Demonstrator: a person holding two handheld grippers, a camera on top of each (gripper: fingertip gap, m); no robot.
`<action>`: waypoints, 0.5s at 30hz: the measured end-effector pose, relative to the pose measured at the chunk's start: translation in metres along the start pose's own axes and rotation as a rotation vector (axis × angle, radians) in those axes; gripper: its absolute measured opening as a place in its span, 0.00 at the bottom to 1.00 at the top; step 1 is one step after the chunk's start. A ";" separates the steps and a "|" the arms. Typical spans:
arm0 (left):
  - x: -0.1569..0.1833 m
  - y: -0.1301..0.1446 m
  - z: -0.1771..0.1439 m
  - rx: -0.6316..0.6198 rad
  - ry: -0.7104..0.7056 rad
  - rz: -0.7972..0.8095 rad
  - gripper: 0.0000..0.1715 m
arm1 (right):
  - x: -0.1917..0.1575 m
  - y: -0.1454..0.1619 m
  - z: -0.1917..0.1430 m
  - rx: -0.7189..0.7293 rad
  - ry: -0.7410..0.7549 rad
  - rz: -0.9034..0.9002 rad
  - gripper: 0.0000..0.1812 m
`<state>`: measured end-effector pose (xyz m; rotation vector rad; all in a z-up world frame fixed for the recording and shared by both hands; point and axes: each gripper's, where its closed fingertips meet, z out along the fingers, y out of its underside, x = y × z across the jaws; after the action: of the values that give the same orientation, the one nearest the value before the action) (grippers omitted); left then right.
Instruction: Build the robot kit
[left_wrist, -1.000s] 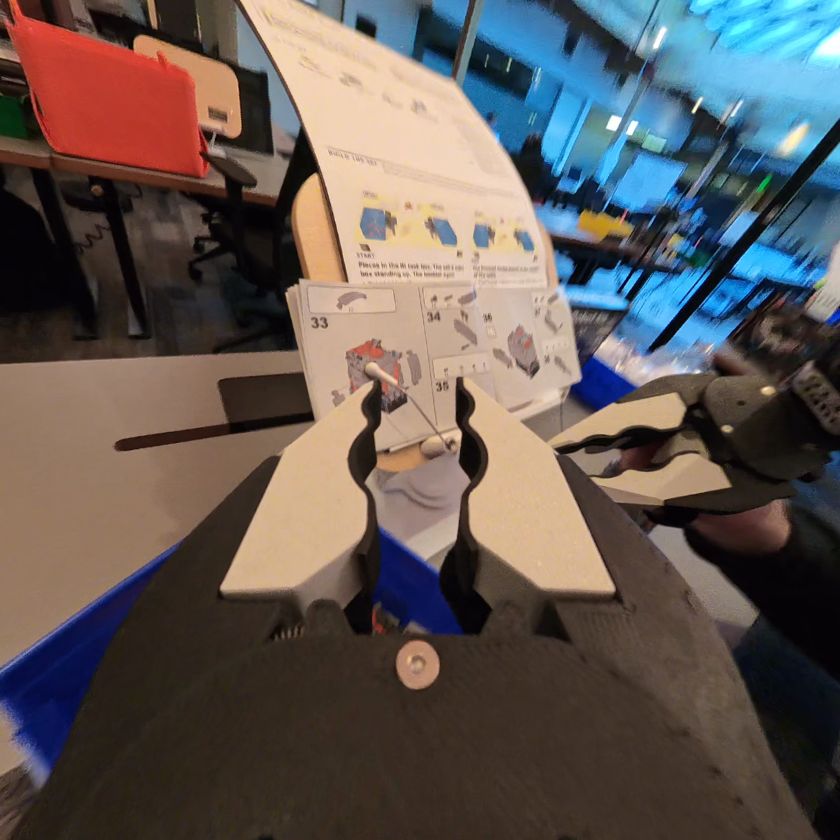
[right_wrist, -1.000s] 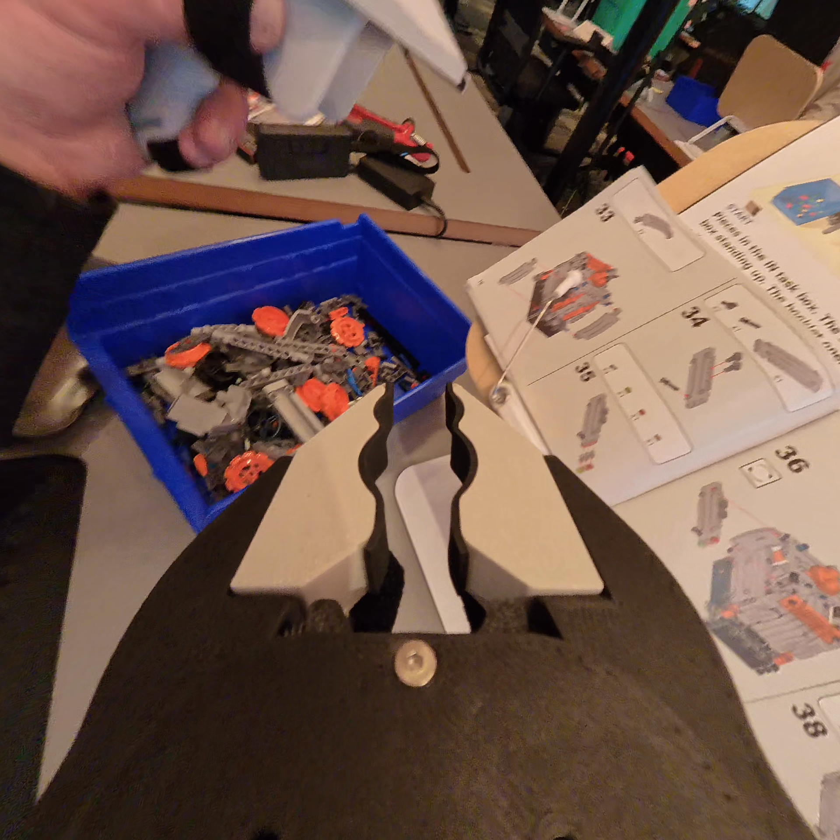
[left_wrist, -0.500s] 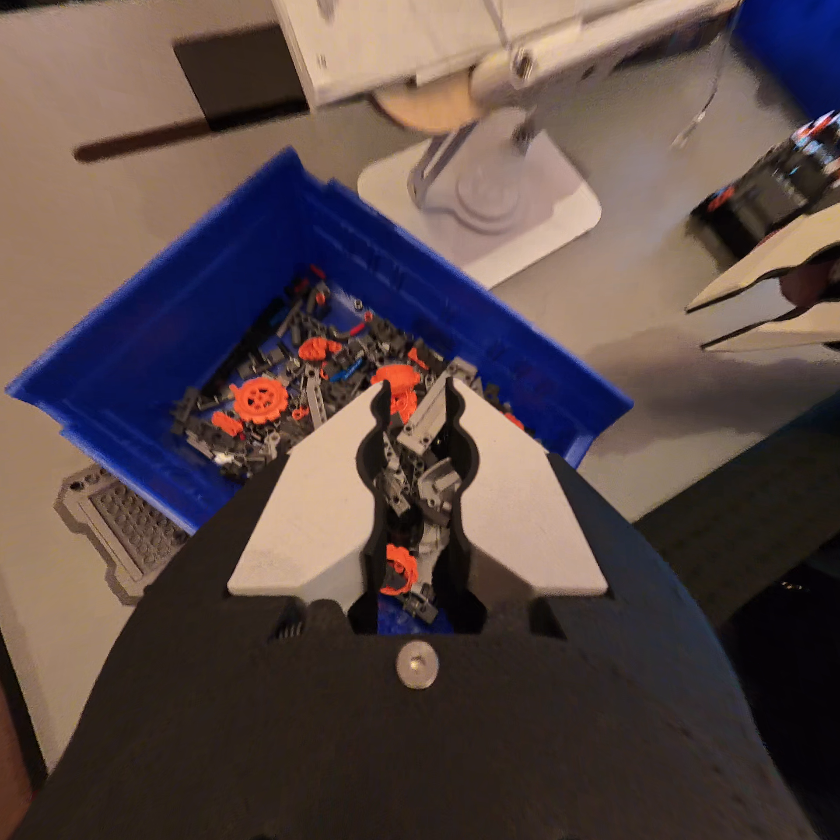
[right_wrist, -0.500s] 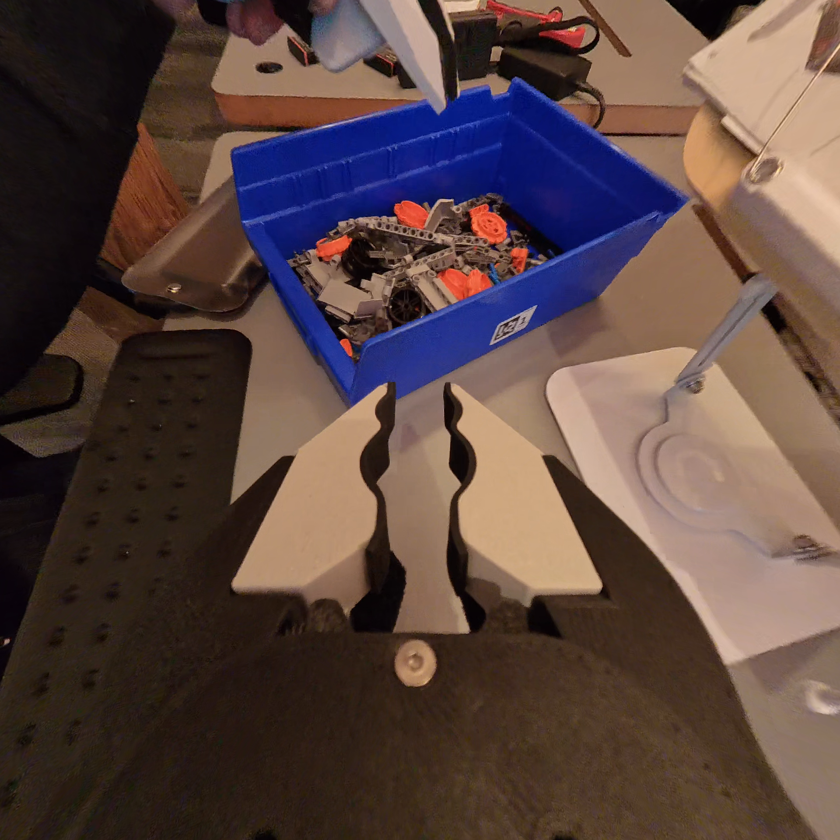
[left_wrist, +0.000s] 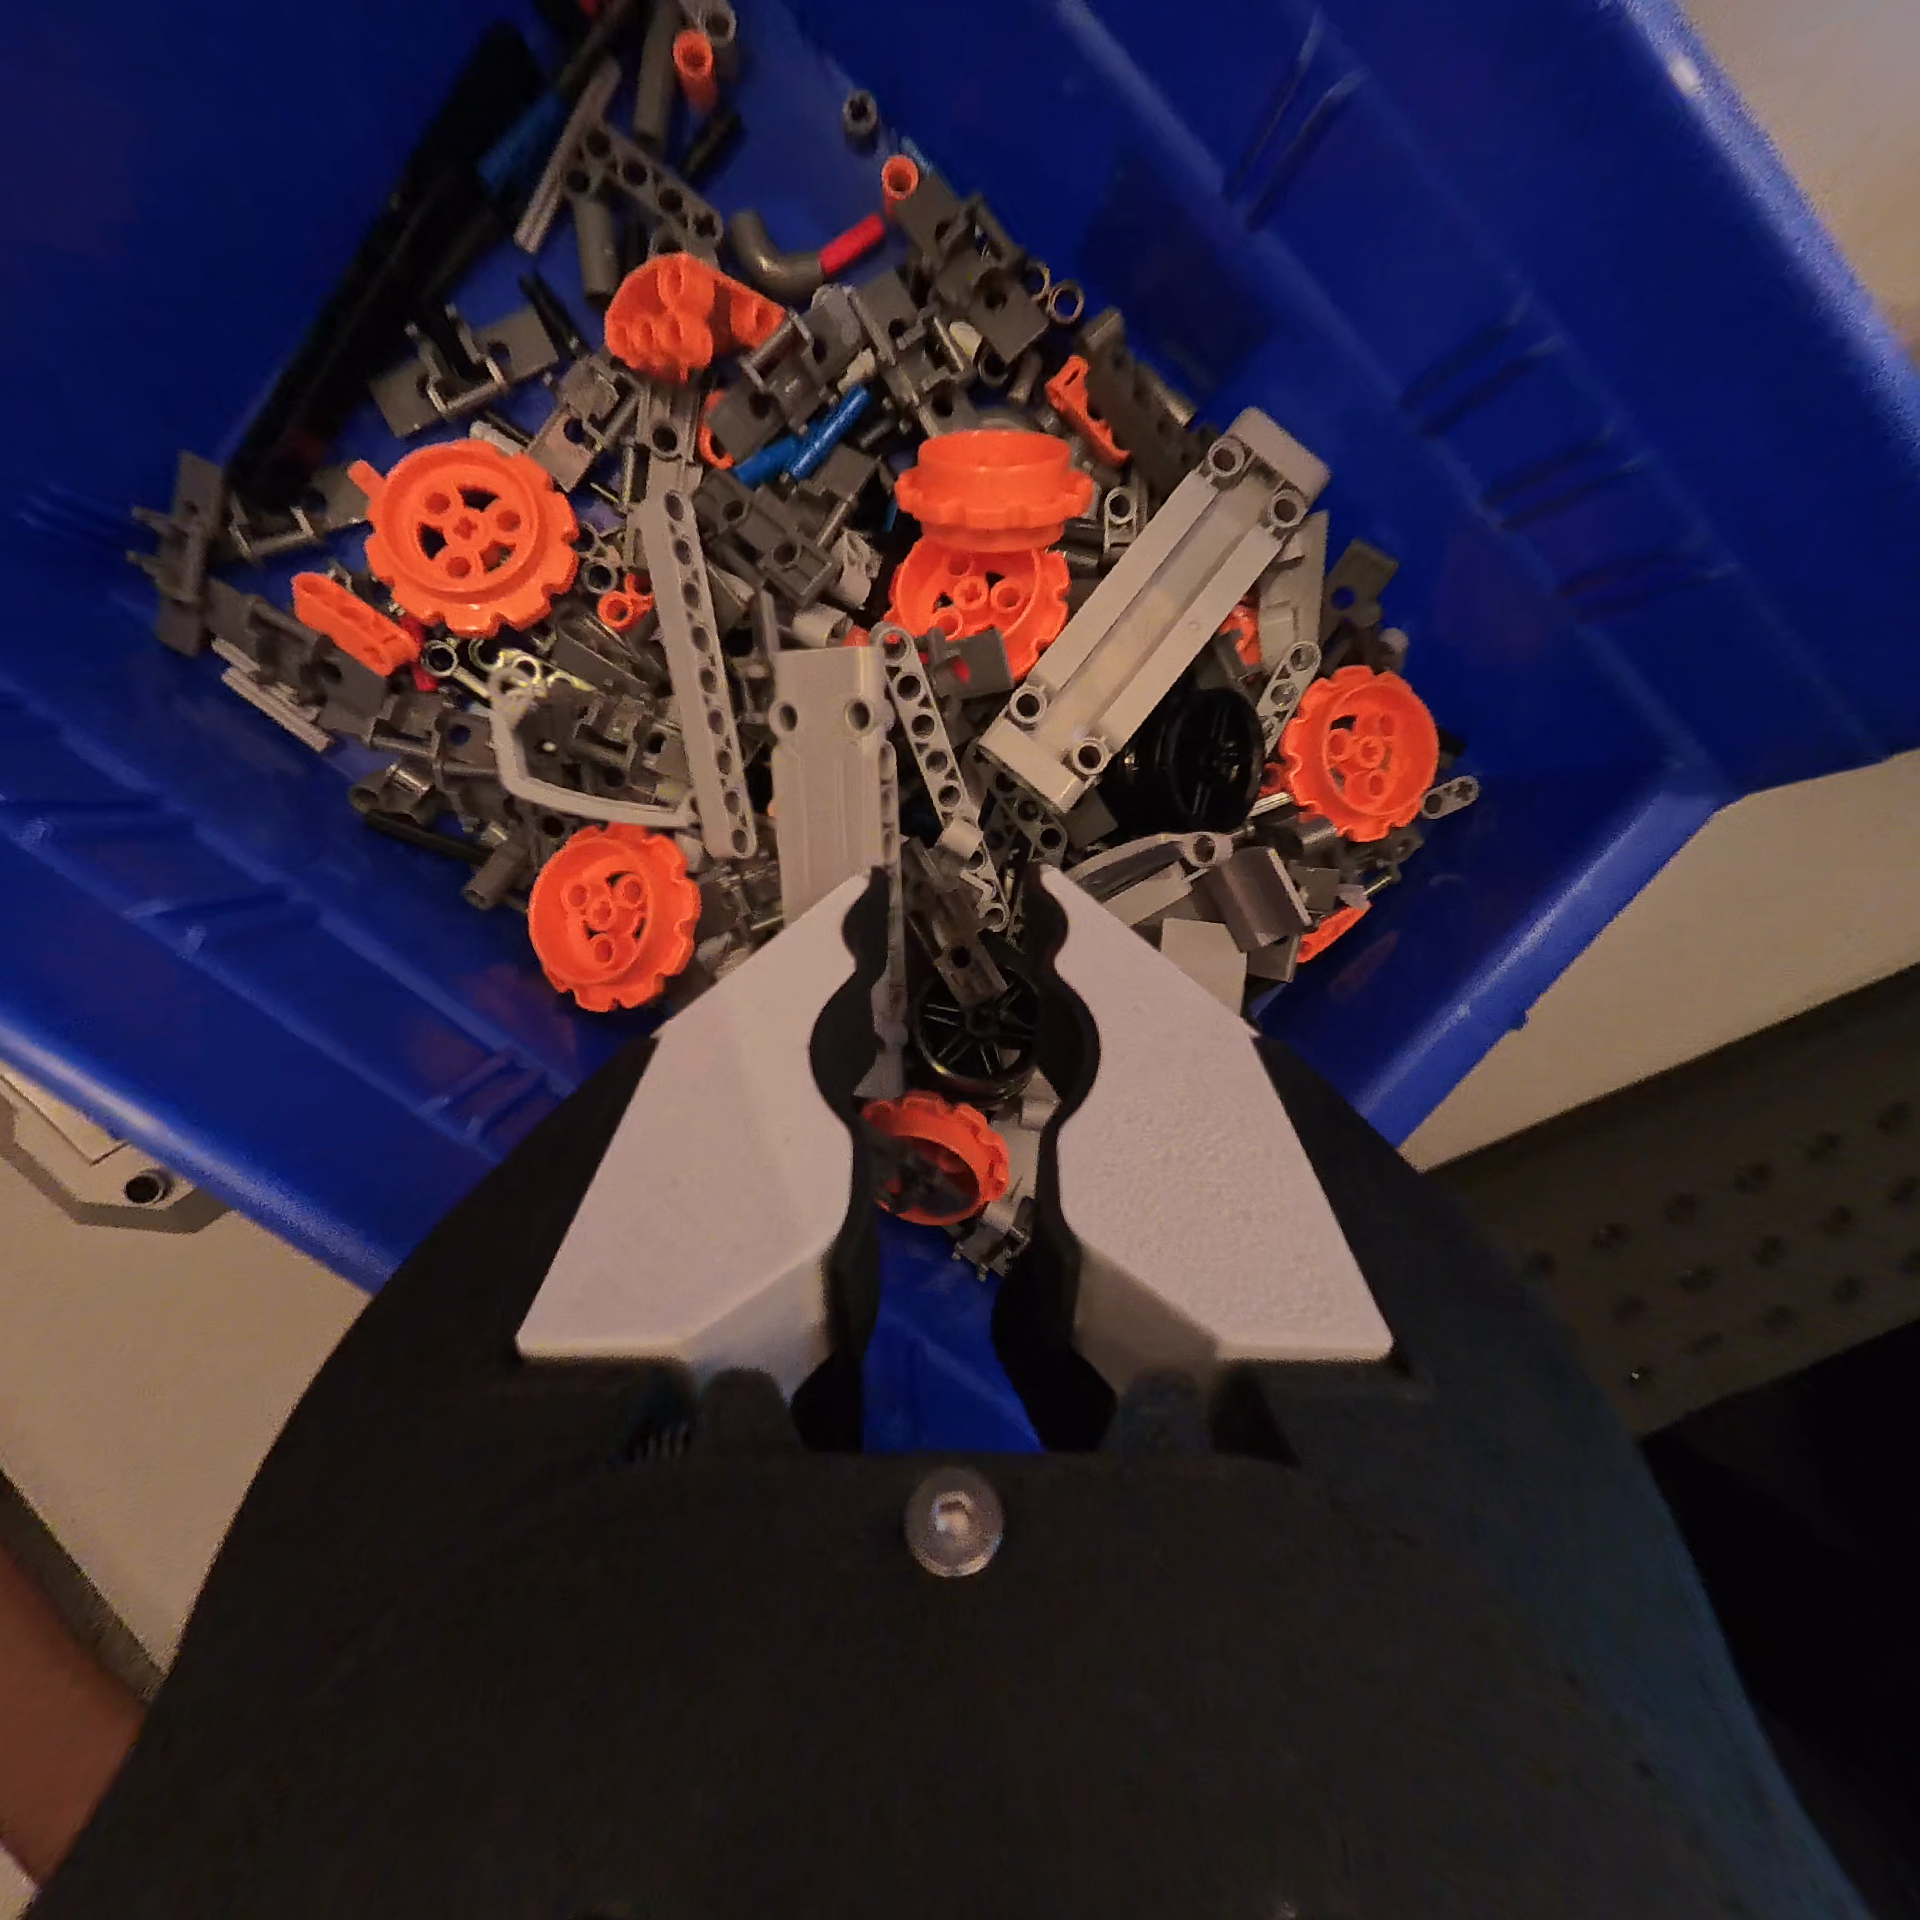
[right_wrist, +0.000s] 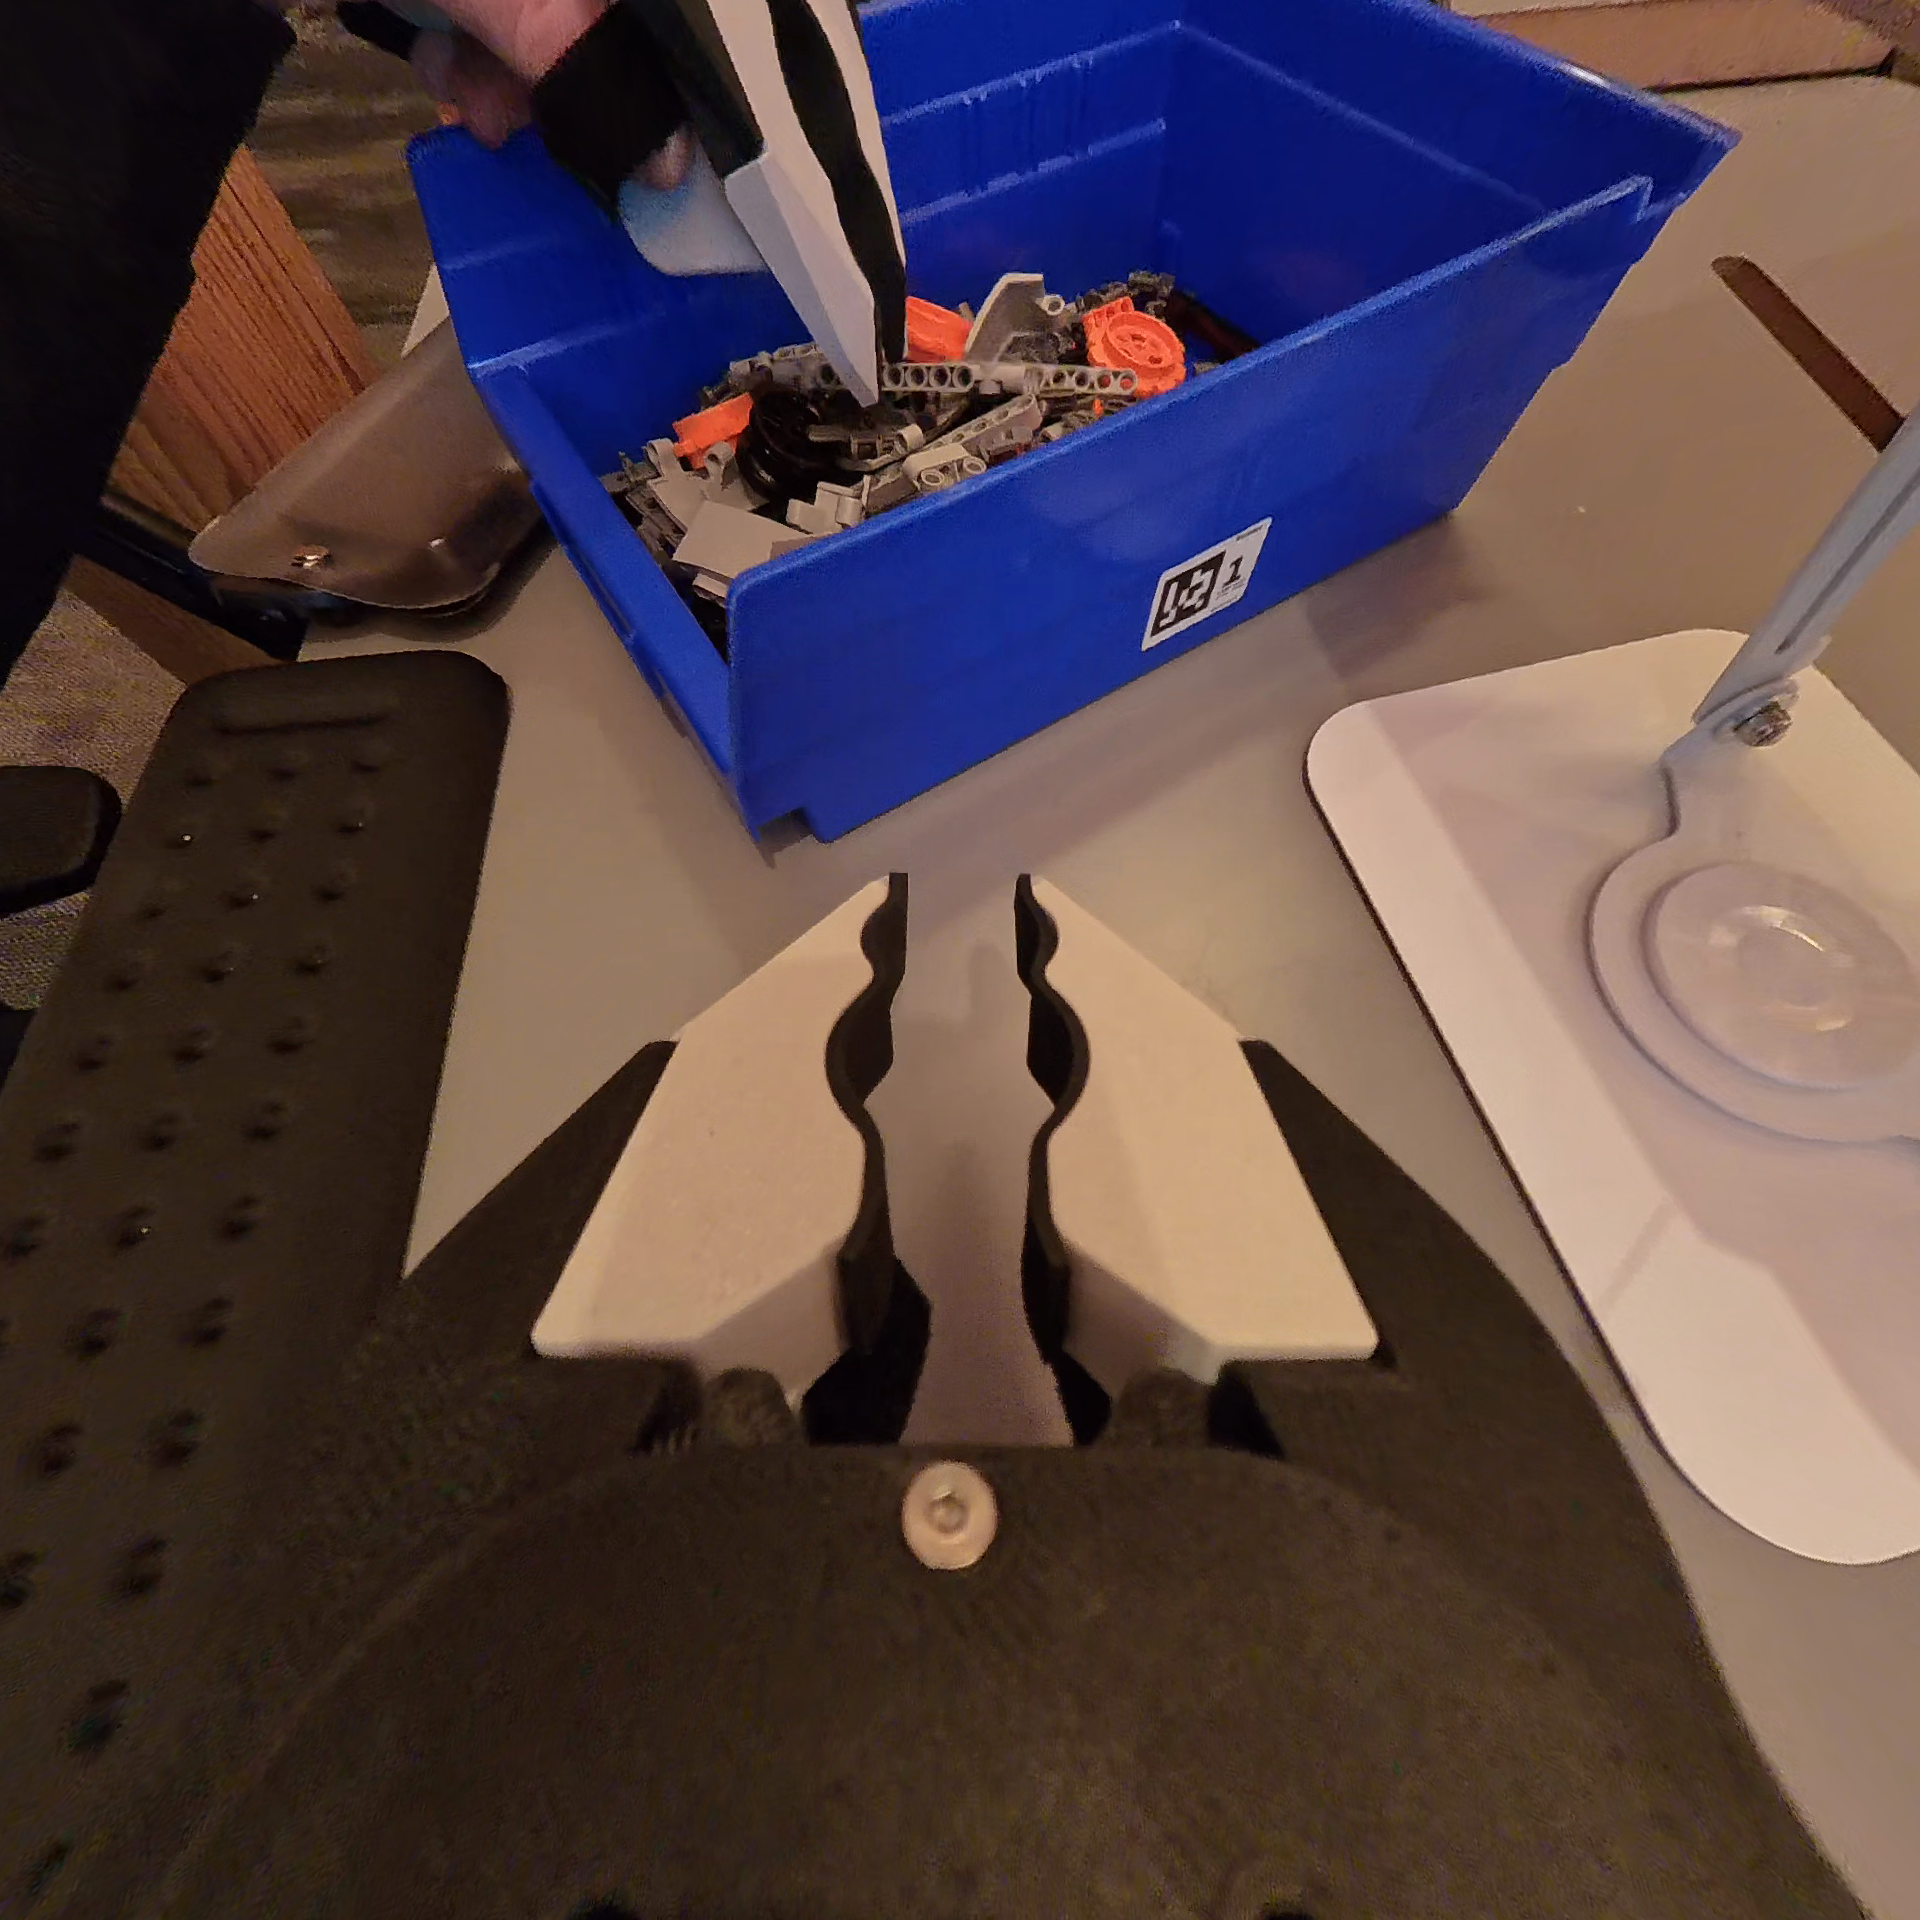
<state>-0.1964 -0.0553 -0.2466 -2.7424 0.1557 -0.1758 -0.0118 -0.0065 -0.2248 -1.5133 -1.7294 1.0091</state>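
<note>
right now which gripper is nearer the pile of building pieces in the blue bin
Left. The left gripper is down inside the blue bin, its tips at the pile of building pieces. The right gripper is outside the bin, over the table in front of its near wall.

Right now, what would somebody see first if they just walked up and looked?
The blue bin on the grey table, heaped with grey and black building pieces and bright orange wheels. The left hand-held gripper dips into that pile, jaws apart, while the right hand-held gripper hovers open beside a white stand base.
</note>
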 end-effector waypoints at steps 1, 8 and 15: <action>-0.001 0.001 0.003 -0.014 -0.011 0.005 0.13 | 0.001 0.002 0.001 -0.002 0.000 0.003 0.10; 0.032 -0.003 -0.015 0.039 -0.005 0.116 0.13 | 0.006 0.005 0.002 0.006 -0.001 0.021 0.10; 0.058 0.039 0.014 -0.188 0.056 0.178 0.16 | 0.010 0.008 0.001 0.010 -0.016 0.050 0.10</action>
<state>-0.1404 -0.0934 -0.2681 -2.8913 0.4515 -0.1982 -0.0101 0.0032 -0.2325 -1.5530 -1.7021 1.0562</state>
